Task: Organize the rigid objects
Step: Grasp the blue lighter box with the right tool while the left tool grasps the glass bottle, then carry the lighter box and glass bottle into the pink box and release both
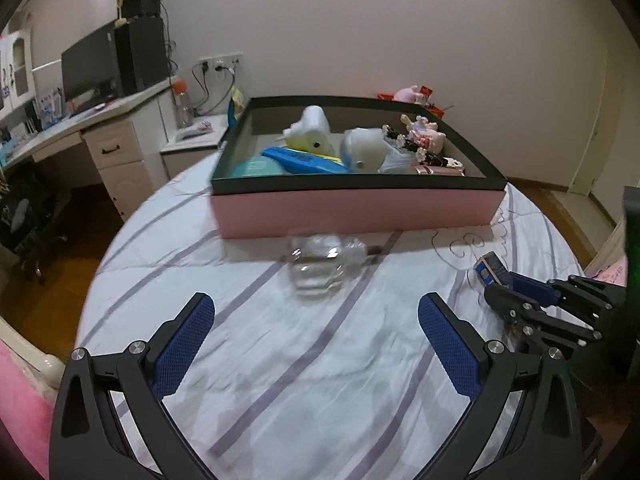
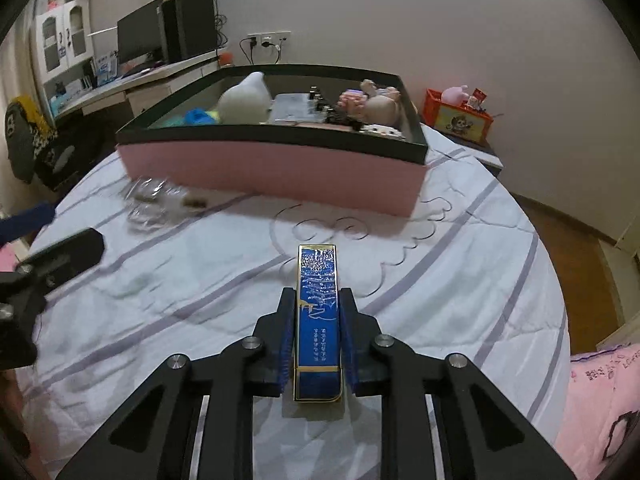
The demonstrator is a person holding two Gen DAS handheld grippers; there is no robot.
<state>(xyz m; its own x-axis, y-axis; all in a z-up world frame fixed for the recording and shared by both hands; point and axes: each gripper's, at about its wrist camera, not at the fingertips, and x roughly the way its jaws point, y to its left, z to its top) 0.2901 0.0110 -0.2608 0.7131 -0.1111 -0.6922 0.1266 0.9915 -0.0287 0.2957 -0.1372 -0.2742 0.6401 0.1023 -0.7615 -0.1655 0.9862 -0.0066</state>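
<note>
A slim blue box [image 2: 317,320] with gold edges sits between the pads of my right gripper [image 2: 317,300], which is shut on it just above the bed. The same blue box [image 1: 491,268] shows at the right of the left wrist view, held by the right gripper [image 1: 506,286]. My left gripper [image 1: 316,312] stands open over the striped sheet, nothing between its fingers. Ahead of it lies a clear glass bottle [image 1: 324,260] on its side, also seen blurred as the glass bottle [image 2: 160,200] at the left. Behind it stands the pink box [image 1: 352,212] with a black rim, holding several toys.
The bed sheet [image 1: 304,360] is white with purple stripes. A desk with monitor [image 1: 90,68] and drawers stands at the left, a nightstand [image 1: 192,140] beside it. An orange crate [image 2: 458,118] with a pink plush stands at the far right. A pink pillow [image 2: 600,392] lies near right.
</note>
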